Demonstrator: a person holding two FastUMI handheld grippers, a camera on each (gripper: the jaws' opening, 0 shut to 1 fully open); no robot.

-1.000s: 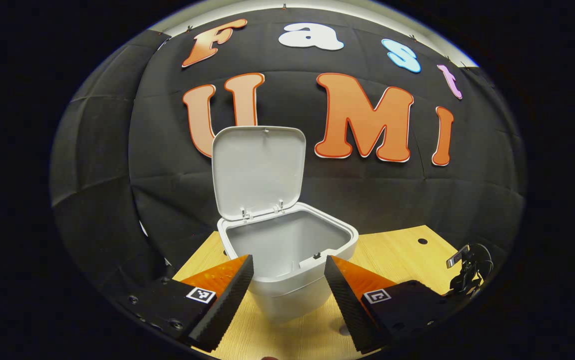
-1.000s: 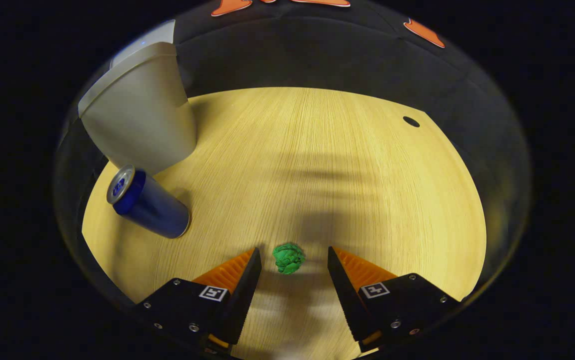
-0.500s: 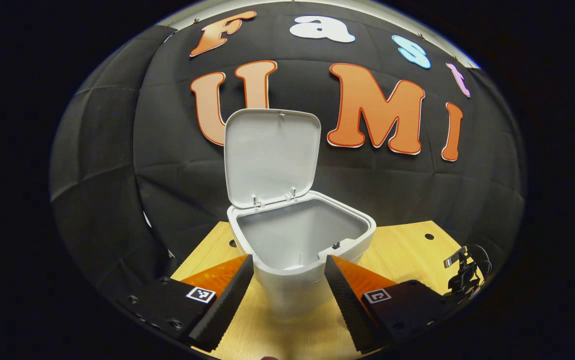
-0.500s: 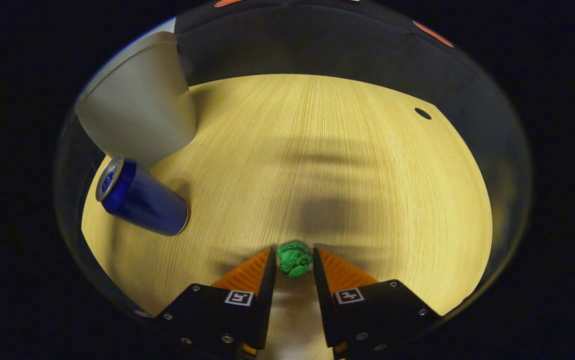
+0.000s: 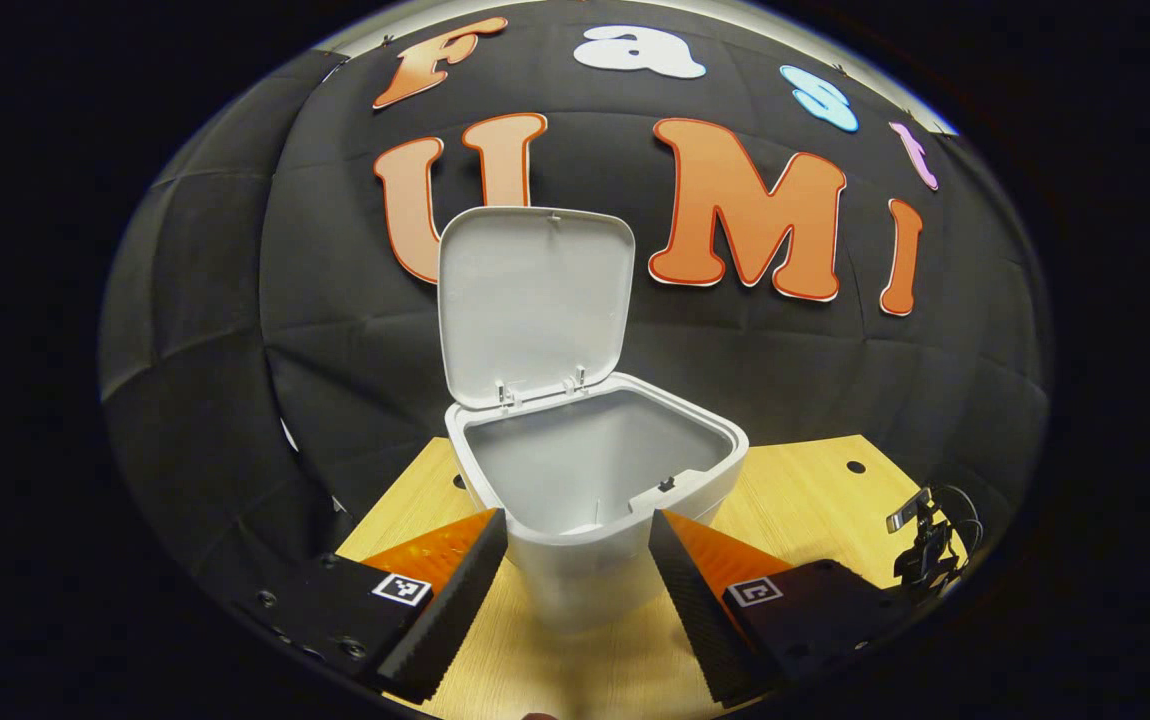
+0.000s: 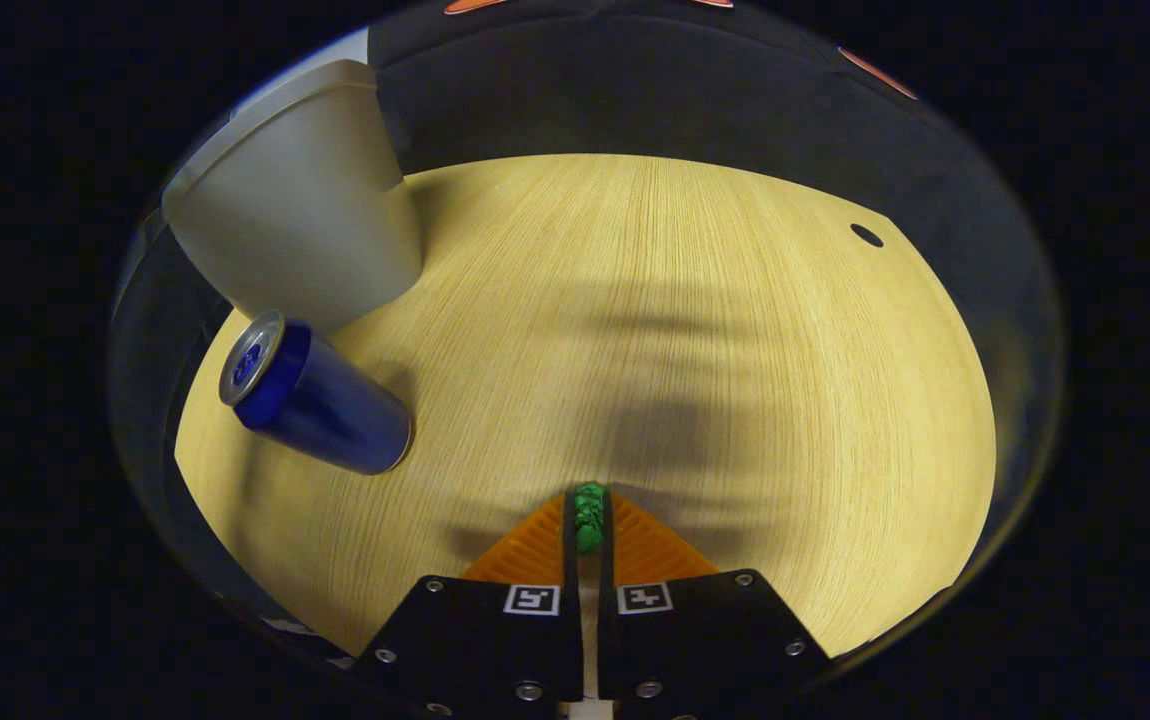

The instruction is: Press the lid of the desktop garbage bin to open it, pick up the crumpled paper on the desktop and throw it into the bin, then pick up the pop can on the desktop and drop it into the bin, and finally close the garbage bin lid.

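Your right gripper [image 6: 588, 520] has its fingers clenched on the crumpled paper [image 6: 589, 516], which is squeezed thin between them, low above the bench [image 6: 695, 320]. The pop can [image 6: 315, 398] lies on its side just beside the garbage bin [image 6: 300, 200]. Your left gripper [image 5: 575, 570] hangs in front of the bin with fingers released and wide apart. The lid [image 5: 533, 300] stands upright, open.

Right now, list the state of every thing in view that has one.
bin lid: open, standing upright
garbage bin: open, on the desktop
crumpled paper: squeezed in the right gripper
pop can: standing by the bin
left gripper: open
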